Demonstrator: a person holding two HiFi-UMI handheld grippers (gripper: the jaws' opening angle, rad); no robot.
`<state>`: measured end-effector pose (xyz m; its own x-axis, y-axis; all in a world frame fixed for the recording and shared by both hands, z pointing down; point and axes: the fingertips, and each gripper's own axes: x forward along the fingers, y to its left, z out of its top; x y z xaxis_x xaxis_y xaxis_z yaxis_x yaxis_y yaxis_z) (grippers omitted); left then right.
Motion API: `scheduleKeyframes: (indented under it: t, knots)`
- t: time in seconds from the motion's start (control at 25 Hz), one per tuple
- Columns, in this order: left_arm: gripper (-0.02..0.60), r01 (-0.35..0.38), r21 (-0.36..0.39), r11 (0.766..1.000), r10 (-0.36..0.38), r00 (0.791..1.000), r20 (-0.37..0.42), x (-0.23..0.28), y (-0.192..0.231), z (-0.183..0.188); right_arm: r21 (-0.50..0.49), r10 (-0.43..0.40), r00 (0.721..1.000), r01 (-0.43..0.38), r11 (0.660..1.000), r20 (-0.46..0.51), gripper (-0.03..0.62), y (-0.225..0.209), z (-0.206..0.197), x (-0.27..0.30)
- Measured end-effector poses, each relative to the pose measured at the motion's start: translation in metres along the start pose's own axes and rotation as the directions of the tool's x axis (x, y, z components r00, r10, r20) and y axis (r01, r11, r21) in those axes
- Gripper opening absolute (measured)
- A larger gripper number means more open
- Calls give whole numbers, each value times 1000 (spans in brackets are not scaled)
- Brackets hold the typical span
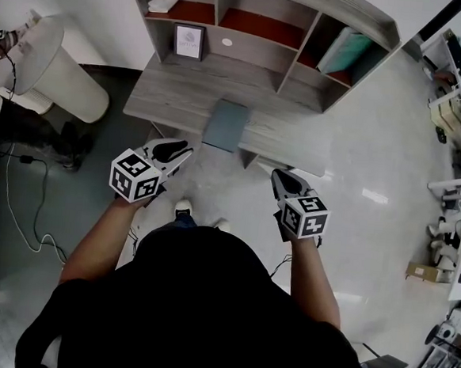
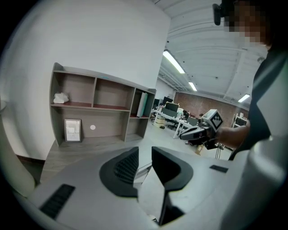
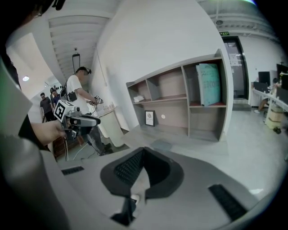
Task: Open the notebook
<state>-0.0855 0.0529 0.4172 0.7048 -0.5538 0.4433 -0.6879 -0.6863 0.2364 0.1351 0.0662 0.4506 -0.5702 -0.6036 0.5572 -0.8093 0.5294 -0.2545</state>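
Observation:
A closed grey-blue notebook [image 1: 225,125] lies flat near the front edge of the grey wooden desk [image 1: 182,96]; the right gripper view shows it too, as a small patch [image 3: 161,144] on the desk beyond the jaws. My left gripper [image 1: 184,149] hovers short of the desk's front edge, left of the notebook. Its jaws [image 2: 145,150] stand apart with nothing between them. On the notebook's right, my right gripper [image 1: 279,175] is also off the desk, and its jaw tips [image 3: 143,150] meet with nothing held. Neither gripper touches the notebook.
A shelf unit [image 1: 259,19] stands along the back of the desk, holding a framed picture [image 1: 188,41], a white cloth [image 1: 163,2] and teal folders [image 1: 344,52]. A white cylindrical bin [image 1: 53,66] and floor cables [image 1: 22,202] lie to the left. Other people stand behind that bin [image 3: 78,90].

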Motion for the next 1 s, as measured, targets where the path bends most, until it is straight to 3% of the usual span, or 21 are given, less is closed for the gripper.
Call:
scheduleKeyframes:
  t: [0.4, 0.64, 1.0]
  knots:
    - [95, 63, -34, 997, -63, 998, -17, 25, 45, -4, 16, -60, 998, 61, 998, -26, 3, -6, 22, 28]
    - [96, 123, 4, 992, -123, 992, -12, 47, 83, 22, 49, -139, 990, 140, 989, -22, 3, -28, 53, 51]
    - [95, 147, 8, 989, -147, 989, -4, 62, 172, 59, 81, -203, 979, 204, 976, -16, 3, -28, 92, 97]
